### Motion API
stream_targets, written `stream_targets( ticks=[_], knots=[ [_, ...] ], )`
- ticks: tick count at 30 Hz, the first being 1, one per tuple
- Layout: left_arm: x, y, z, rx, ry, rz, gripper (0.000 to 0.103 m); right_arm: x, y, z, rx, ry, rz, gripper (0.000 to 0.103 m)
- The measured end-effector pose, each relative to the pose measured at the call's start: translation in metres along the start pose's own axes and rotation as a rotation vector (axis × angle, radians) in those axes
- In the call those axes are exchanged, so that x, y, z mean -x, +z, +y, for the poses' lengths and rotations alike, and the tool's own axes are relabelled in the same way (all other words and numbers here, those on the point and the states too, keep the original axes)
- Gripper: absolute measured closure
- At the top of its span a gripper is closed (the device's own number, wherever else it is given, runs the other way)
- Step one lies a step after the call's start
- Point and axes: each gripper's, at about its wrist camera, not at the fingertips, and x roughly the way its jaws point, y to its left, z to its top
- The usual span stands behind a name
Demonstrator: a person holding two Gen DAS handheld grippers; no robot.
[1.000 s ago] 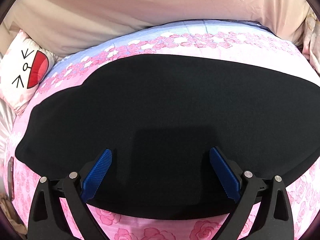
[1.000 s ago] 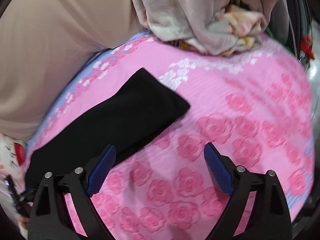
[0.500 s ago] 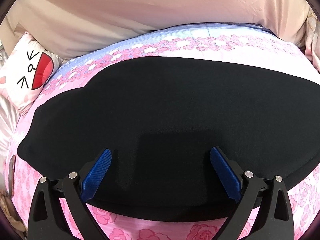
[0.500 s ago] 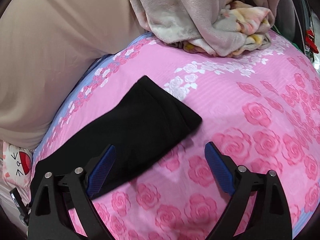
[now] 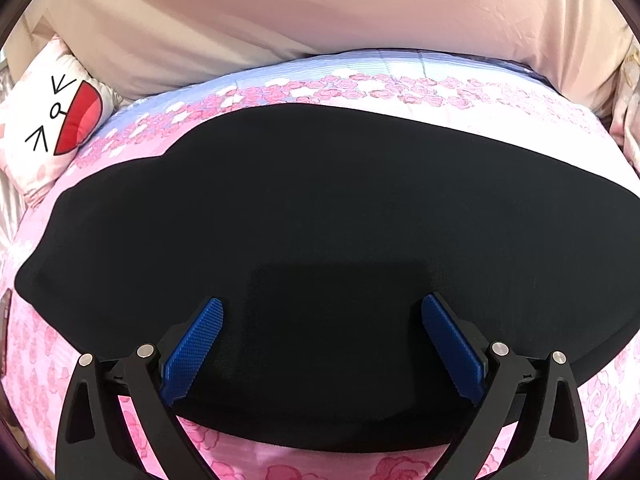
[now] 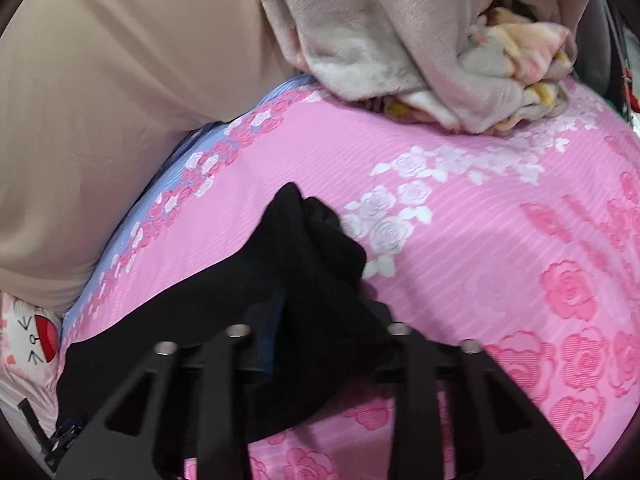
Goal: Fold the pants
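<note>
The black pants (image 5: 320,220) lie flat in a long band across the pink rose bedspread (image 5: 460,92). My left gripper (image 5: 320,304) hovers over their near edge, open, with its blue pads (image 5: 192,348) wide apart and nothing pinched. In the right wrist view the narrow end of the pants (image 6: 312,232) is bunched into a raised ridge. My right gripper (image 6: 320,308) has its jaws closing on that ridge, and the fabric is pressed between them. The cloth hides most of its fingertips.
A beige padded surface (image 5: 320,20) runs along the far side of the bed. A white cartoon-face pillow (image 5: 52,120) sits at the left. A crumpled beige and floral blanket (image 6: 420,40) is heaped beyond the pants' end. Bare pink bedspread (image 6: 540,260) stretches to the right.
The right gripper moved onto the pants' end and its jaws went from wide open to pinched on the cloth, bunching it up. The left gripper stayed open over the pants.
</note>
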Motion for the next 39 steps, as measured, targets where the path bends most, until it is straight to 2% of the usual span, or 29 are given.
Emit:
stream_targets(
  ticks=[3,6,12,17,23,27,32,39],
  knots=[
    [-0.001,0.000,0.002,0.012,-0.016,0.002,0.005,0.012,-0.001,0.012,-0.035,0.093,-0.014,0.085],
    [-0.001,0.000,0.002,0.013,-0.017,0.001,0.005,0.028,0.001,0.040,-0.015,0.172,-0.028,0.085],
    [0.004,0.002,0.007,0.027,-0.041,-0.009,0.005,0.043,0.002,0.112,0.030,0.358,0.015,0.085],
    [0.019,0.003,0.017,0.018,-0.059,-0.041,0.005,0.043,-0.018,0.212,0.186,0.439,0.069,0.085],
    [0.033,0.011,0.057,0.047,-0.051,-0.071,0.005,0.040,-0.063,0.317,0.357,0.513,0.152,0.085],
    [0.028,0.012,0.085,0.053,-0.035,-0.044,0.005,0.031,-0.105,0.374,0.448,0.549,0.215,0.085],
    [0.013,0.005,0.116,0.057,0.001,-0.011,0.005,-0.002,-0.161,0.422,0.533,0.552,0.296,0.085],
    [0.002,-0.010,0.157,0.128,-0.012,0.015,0.005,-0.057,-0.239,0.451,0.647,0.450,0.389,0.085]
  ],
)
